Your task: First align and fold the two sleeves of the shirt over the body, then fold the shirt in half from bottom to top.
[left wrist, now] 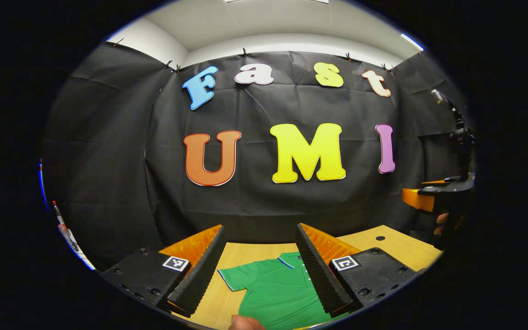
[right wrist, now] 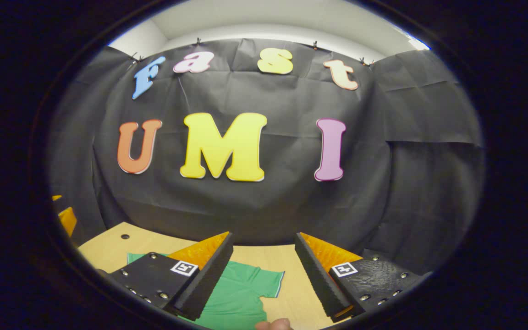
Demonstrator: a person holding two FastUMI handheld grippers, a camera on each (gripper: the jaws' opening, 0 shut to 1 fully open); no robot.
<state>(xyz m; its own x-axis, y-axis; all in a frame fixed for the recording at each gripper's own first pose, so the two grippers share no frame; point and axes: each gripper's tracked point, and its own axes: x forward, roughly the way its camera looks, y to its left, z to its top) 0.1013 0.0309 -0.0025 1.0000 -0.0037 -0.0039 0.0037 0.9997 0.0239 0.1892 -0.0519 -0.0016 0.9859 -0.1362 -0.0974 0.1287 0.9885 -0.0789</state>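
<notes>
We are holding both grippers up above the table (left wrist: 397, 250), pointed toward the booth's black cloth wall (left wrist: 108, 160).

In the left gripper view, the left gripper (left wrist: 261, 268) is hanging with its jaws spread wide apart and nothing between them. Through that gap we are seeing the green shirt (left wrist: 277, 288) lying flat on the wooden table, collar toward the wall, with one short sleeve (left wrist: 236, 277) stretched out to the side and a white-and-blue trim along its edge. A fingertip (left wrist: 245, 323) is showing at the bottom edge of this view. Far off at the right edge, the other gripper (left wrist: 433, 195) is showing with a hand (left wrist: 442, 222) around it.

In the right gripper view, the right gripper (right wrist: 264, 270) is likewise standing wide open and gripping nothing. Below it the shirt (right wrist: 241, 293) is lying on the table (right wrist: 108, 245), its other short sleeve (right wrist: 264, 279) spread out flat and unfolded. A fingertip (right wrist: 273, 324) is peeking in at the bottom edge here too.

Neither gripper is touching the shirt.
</notes>
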